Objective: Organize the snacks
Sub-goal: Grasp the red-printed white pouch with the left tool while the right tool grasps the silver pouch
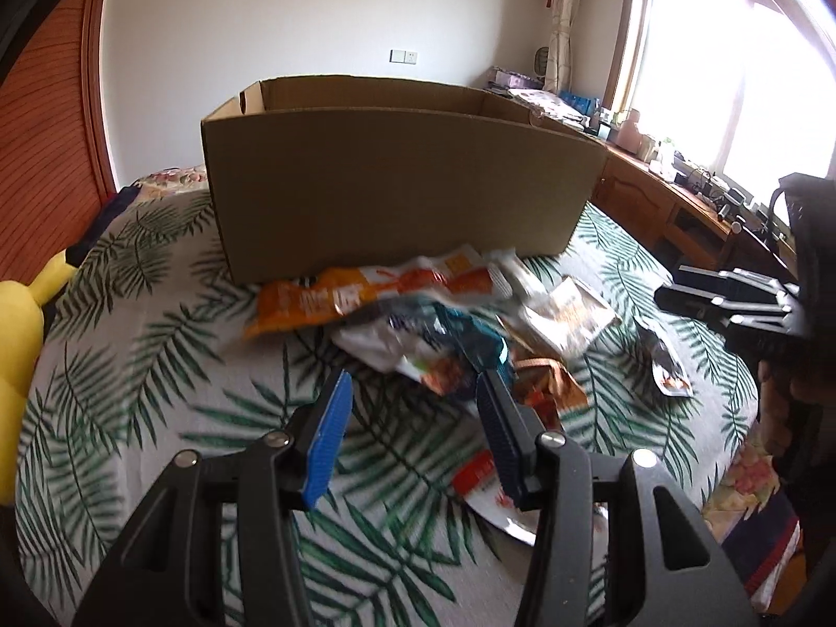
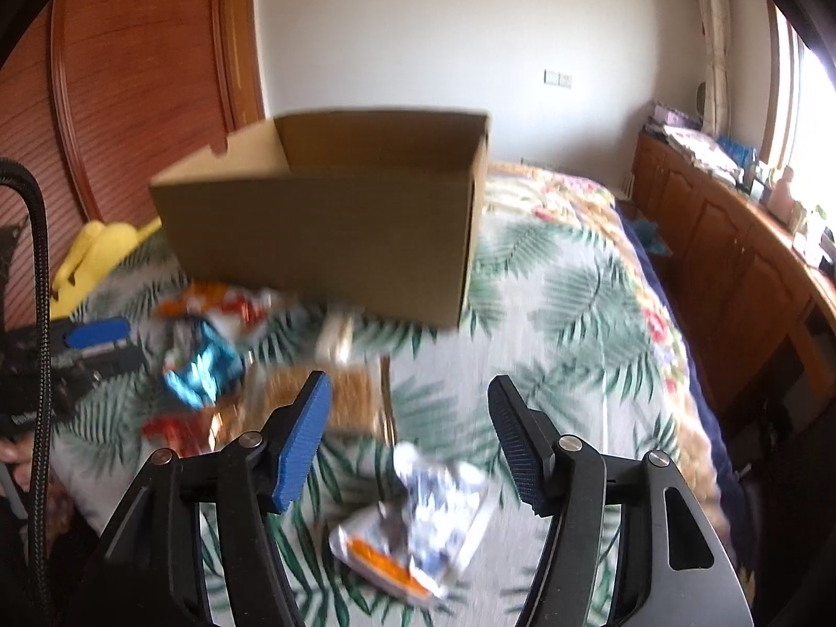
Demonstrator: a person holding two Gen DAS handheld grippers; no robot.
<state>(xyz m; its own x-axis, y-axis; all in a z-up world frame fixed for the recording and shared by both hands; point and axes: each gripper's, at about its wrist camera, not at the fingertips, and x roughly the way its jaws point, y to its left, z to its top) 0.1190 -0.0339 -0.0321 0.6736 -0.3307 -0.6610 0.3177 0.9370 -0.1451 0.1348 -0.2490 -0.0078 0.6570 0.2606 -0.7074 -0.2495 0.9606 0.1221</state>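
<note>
Left wrist view
Your left gripper (image 1: 413, 392): jaws spread wide, nothing between them, hanging above the leaf-print bedspread (image 1: 130, 366).
Snack pile (image 1: 444, 324): just ahead of your fingertips, slightly to the right; packets overlap, so their edges are hard to separate.
Orange packet (image 1: 366, 295): farthest in the pile, its back edge touching the foot of the box.
Teal packet (image 1: 470, 337): nearest the right finger, lying on a white packet.
Cardboard box (image 1: 402, 183): straight ahead beyond the pile, open at the top; from here its inside is hidden.
Your right gripper (image 1: 731, 298): far to the right, level with the pile.

Right wrist view
Your right gripper (image 2: 413, 428): also wide open and holding nothing.
Silver packet with orange corner (image 2: 418, 527): below and between your fingers, lying alone on the bedspread, apart from the rest; the blur hides its print.
Box (image 2: 324, 230): ahead and left, open top facing you, interior looks bare as far as it shows.
Your left gripper (image 2: 99, 339): at the left edge by the pile.

Risks
Double grab: closing on the overlapped pile could pinch two packets, or drag a neighbour off.
Slip: the film looks slick and crinkled; a grip on a loose corner may let go mid-carry.
Box shove: pushing the orange packet forward could nudge the box on the soft bedding.
Blur: both views are smeared, so slow down before closing.
</note>
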